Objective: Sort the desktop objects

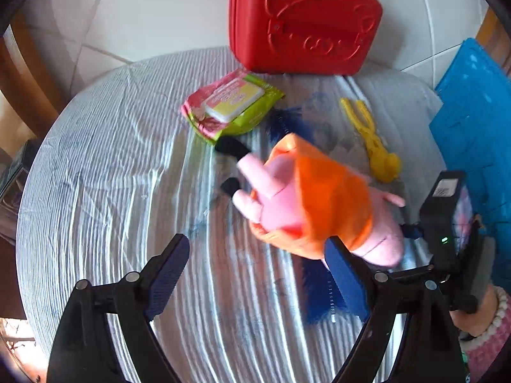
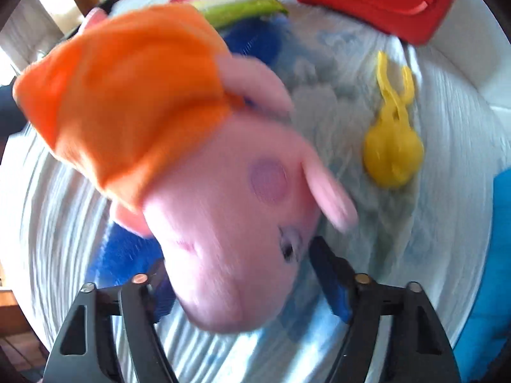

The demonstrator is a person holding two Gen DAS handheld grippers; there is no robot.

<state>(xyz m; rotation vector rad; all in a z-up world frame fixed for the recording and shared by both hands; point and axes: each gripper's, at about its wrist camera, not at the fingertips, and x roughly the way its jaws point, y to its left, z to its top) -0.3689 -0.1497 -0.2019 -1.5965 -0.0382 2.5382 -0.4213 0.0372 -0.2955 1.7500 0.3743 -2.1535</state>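
A striped cloth (image 1: 111,175) covers the round table. Left wrist view: the left gripper (image 1: 258,274) stands wide and empty; the plush pig (image 1: 306,204) lies at 2 o'clock, the red case (image 1: 303,22) at 12. Right wrist view: the right gripper (image 2: 239,274) clamps the pig's head; a yellow clip (image 2: 392,146) lies at 2 o'clock.

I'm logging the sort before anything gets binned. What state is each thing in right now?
Pig plush: head between the right claw's fingers, lifted off the cloth.
Left claw: open, empty.
Red case: closed, at the table's far edge.
Wipes pack: flat, lid shut.
Yellow clip: lying flat, untouched.
Blue brush: lying under the plush.
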